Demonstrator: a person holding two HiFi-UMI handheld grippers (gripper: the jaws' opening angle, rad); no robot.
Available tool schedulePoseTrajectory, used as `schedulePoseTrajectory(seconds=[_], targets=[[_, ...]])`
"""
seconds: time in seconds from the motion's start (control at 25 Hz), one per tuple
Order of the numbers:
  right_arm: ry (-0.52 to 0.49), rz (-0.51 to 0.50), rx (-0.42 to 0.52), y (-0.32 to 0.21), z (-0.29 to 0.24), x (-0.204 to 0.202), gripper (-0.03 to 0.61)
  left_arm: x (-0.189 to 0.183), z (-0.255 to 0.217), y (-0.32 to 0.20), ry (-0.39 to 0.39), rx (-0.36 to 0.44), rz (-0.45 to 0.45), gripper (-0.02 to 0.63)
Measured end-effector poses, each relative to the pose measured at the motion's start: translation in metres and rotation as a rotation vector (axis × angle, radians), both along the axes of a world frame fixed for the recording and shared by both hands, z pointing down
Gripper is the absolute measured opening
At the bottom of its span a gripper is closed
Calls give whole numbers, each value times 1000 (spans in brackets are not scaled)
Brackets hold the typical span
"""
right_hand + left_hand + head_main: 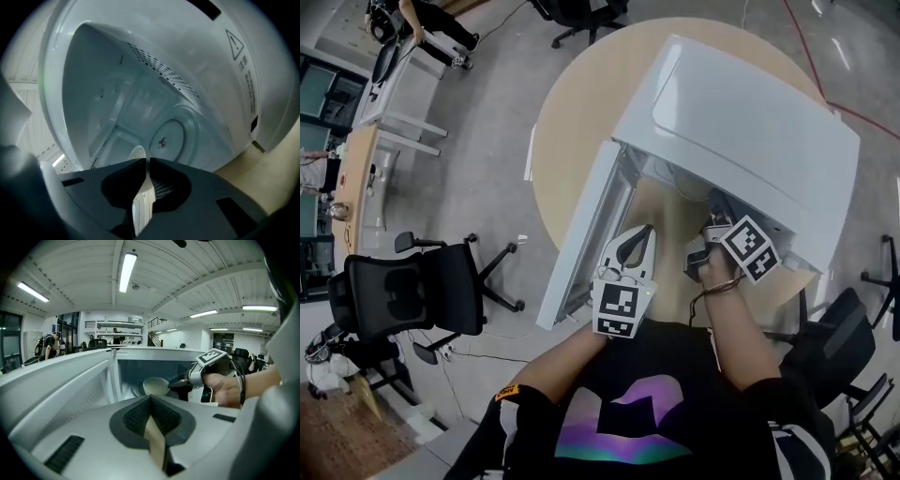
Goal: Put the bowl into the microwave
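The white microwave [741, 122] stands on a round wooden table [572, 112] with its door [581, 244] swung open to the left. In the left gripper view a pale bowl [156, 385] is inside the cavity, over the glass turntable [173, 136]. My right gripper [180, 380] reaches into the cavity and is shut on the bowl's rim [137, 152]; its jaws [145, 161] pinch the white edge. In the head view its tips [712, 230] go under the microwave's top. My left gripper [642, 239] hovers before the opening, shut with nothing in it [151, 399].
The open door [56, 385] stands close on the left gripper's left. A black office chair [412, 291] is on the floor at left, another chair [853, 319] at right. Desks [394, 84] and a person [431, 23] are far back left.
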State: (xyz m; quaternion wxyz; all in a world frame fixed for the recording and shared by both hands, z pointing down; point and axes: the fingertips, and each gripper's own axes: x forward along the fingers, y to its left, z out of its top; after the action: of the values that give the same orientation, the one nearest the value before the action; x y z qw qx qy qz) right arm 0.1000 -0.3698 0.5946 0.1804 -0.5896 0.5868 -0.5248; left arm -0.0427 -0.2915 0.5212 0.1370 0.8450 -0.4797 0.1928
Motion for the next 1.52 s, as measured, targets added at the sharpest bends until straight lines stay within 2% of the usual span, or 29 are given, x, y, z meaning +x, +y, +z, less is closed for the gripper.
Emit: schedulePoseTrajectory(seconds=[0.28,0.48,0.72,1.12,1.52], targets=[[-3,98,19,-19,8,6,37,-1,2,-8,-13,-16,35,46],[-32,146,9,-24,17,10,38,-6,12,-8,-28,-49,49,46],[-36,188,27,-29,18,17,38,-3,14,-13,-28,-51,62,46],[57,177,67,-29,13,23,38,-1,6,-13,-19,-31,51,46],[144,104,91,9,4,21,38,2,-8,-7,5,-7,14,46]])
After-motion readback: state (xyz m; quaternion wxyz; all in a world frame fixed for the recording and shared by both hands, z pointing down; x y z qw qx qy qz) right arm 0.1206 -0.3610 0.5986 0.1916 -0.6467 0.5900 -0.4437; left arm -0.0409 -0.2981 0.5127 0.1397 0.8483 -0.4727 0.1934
